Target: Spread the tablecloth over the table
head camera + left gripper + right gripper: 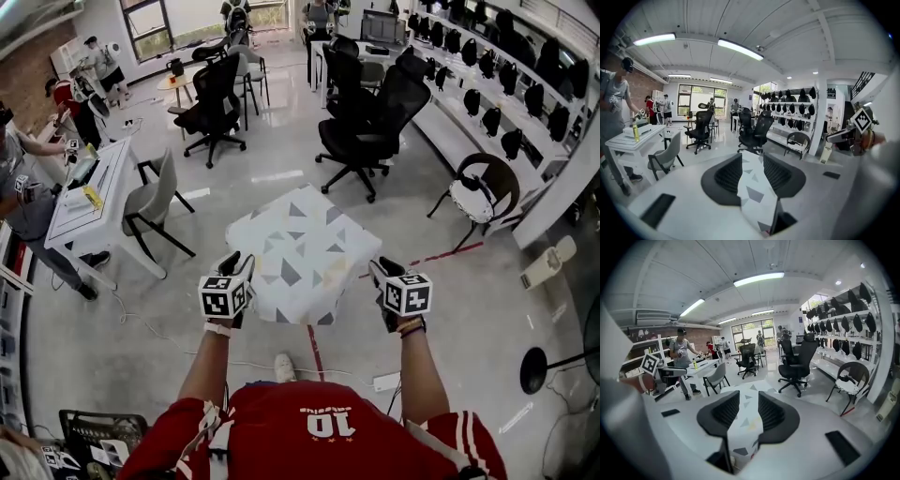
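Note:
The white tablecloth point(300, 246) with grey and yellow triangles lies stretched out flat in front of me, and its near edge hangs down. What is under it is hidden. My left gripper point(246, 269) is shut on the cloth's near left corner. My right gripper point(378, 273) is shut on the near right corner. In the left gripper view the tablecloth point(754, 187) runs between the black pads of the left gripper point(752, 169). In the right gripper view the tablecloth point(744, 430) passes the same way through the right gripper point(746, 411).
A white table point(89, 202) with a grey chair point(155, 202) stands at the left, with people beside it. Black office chairs point(370, 122) stand beyond the cloth. A black stool point(478, 192) and a long shelf of headsets point(506, 103) are at the right. Cables cross the floor point(150, 328).

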The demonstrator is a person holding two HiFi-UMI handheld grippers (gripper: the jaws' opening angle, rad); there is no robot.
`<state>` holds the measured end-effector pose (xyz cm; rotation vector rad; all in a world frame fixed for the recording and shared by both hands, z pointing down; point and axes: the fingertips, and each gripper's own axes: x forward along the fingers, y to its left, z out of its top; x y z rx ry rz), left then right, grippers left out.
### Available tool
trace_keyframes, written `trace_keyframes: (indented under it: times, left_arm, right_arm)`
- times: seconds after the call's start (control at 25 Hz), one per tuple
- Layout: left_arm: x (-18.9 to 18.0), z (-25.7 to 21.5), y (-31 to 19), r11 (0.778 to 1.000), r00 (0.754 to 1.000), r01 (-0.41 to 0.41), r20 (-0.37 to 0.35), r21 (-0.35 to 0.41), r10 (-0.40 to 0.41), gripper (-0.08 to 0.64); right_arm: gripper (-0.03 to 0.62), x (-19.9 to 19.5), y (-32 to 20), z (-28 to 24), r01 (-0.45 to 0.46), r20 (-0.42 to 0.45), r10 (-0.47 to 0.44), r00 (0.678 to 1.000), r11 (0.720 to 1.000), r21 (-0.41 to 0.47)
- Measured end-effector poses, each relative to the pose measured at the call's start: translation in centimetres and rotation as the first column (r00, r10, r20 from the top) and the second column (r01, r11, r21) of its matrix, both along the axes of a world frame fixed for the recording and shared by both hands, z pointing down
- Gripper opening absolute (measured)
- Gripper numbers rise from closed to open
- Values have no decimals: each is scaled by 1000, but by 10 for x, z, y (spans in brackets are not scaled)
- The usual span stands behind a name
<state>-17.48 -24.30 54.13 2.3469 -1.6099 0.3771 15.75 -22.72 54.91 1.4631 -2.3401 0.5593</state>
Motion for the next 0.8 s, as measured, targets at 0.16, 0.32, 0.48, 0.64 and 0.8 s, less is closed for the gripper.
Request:
trace_keyframes:
  times: [0.16, 0.32, 0.48, 0.64, 0.8]
  left_arm:
    - [11, -45, -2, 997, 998, -19, -50, 81, 23, 147]
    - [19, -82, -3, 988, 995, -40, -82, 147, 52, 147]
    - [27, -113, -1, 978, 993, -53, -96, 202, 73, 147]
    - [35, -138, 8, 963, 993, -53, -84, 263, 78, 147]
    - [42, -152, 16, 952, 997, -58, -39, 300, 73, 140]
  right_arm:
    - [132, -3, -1, -31, -5, 49, 3, 999, 999, 47]
    - [132, -4, -5, -58, -21, 77, 13, 997, 995, 102]
    - [132, -5, -6, -88, -44, 102, 27, 994, 985, 164]
    - [120, -13, 0, -132, -94, 141, 53, 989, 950, 298]
    - [110, -34, 8, -162, -73, 125, 26, 992, 921, 382]
